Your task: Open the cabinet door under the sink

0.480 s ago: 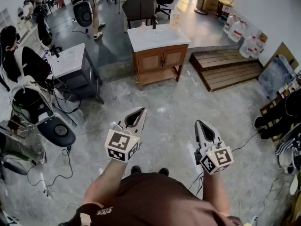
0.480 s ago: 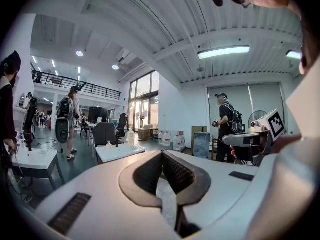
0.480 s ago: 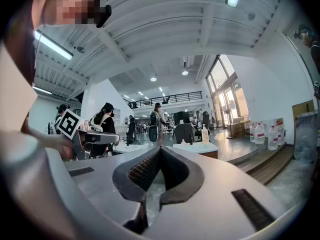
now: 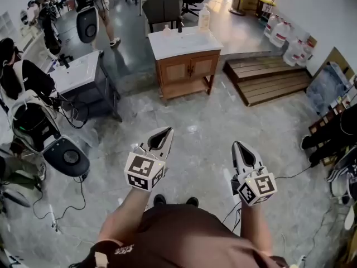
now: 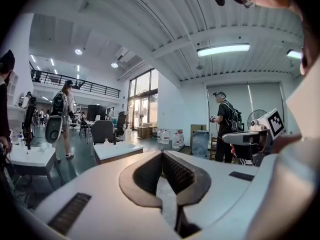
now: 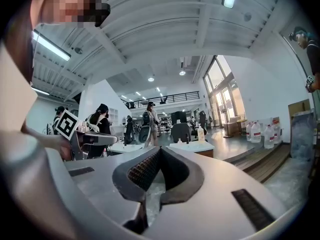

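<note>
Since a moment ago, the sink cabinet (image 4: 186, 60) has slipped slightly up and left in our head view. Nearest us, our left gripper (image 4: 166, 132) and right gripper (image 4: 238, 147) have their fingers pressed together on nothing. Well ahead across the floor (image 4: 212, 121), the cabinet doors (image 4: 191, 67) stand closed.

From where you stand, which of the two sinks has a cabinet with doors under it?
The sink straight ahead: its brown wooden cabinet has two shut doors. The left sink sits on a dark grey base.
</note>
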Action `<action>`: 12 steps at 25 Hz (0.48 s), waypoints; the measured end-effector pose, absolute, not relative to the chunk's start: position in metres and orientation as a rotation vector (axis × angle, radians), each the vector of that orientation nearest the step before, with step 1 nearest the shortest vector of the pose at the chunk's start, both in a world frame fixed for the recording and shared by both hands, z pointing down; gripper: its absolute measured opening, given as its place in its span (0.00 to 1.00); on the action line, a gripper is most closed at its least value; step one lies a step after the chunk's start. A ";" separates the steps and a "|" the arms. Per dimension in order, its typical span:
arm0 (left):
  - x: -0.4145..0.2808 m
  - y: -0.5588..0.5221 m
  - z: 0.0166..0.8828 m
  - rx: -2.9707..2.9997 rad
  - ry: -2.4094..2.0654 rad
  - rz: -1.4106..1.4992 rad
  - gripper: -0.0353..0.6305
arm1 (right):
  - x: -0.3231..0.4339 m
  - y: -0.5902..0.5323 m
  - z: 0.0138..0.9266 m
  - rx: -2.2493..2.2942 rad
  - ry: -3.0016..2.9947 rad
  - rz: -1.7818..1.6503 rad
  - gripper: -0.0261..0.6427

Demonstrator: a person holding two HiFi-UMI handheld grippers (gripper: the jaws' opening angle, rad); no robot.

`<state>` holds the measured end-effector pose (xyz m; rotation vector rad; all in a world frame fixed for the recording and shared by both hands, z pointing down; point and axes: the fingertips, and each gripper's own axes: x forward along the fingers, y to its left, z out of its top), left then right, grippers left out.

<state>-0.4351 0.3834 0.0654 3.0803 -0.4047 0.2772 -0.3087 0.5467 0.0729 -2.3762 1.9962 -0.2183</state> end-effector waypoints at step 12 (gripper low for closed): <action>-0.403 0.417 0.078 3.072 -0.406 0.295 0.08 | -0.274 0.588 0.085 -2.365 1.992 -0.262 0.22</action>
